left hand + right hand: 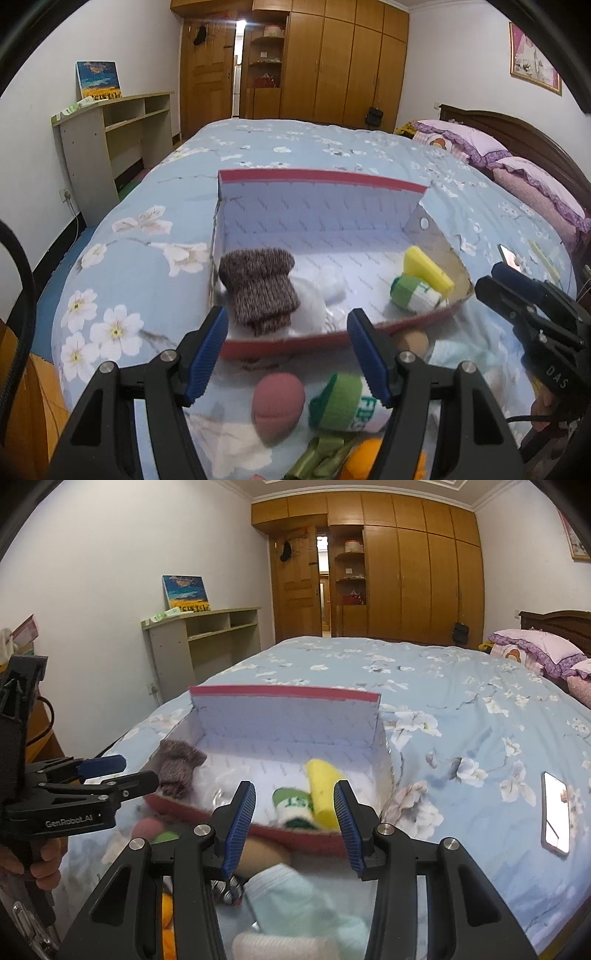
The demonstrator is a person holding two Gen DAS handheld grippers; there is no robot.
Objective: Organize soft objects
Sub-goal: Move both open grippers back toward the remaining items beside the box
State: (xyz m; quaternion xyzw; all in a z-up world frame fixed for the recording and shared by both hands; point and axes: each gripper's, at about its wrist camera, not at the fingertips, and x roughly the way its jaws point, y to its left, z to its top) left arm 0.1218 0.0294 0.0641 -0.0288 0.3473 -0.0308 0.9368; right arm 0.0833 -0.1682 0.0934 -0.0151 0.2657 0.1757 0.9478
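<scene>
A red-rimmed cardboard box (pixel 325 177) lies on the blue floral bedspread. Inside it are a brown knitted sock (pixel 258 288), a white soft item (pixel 328 284), a yellow sponge (pixel 424 269) and a green-and-white rolled sock (pixel 413 295). In front of the box lie a pink sponge ball (pixel 277 406), another green-and-white sock (pixel 343 402), an orange item (pixel 365 461) and a pale blue cloth (pixel 295 897). My left gripper (pixel 286 317) hovers open over the box's near rim, holding nothing. My right gripper (pixel 294 788) is open above the pale cloth, also holding nothing.
A phone (pixel 554 812) lies screen-up on the bed to the right of the box. Purple pillows (pixel 480 147) and a dark headboard line the far right. A beige shelf desk (pixel 110 136) stands by the left wall, wooden wardrobes behind.
</scene>
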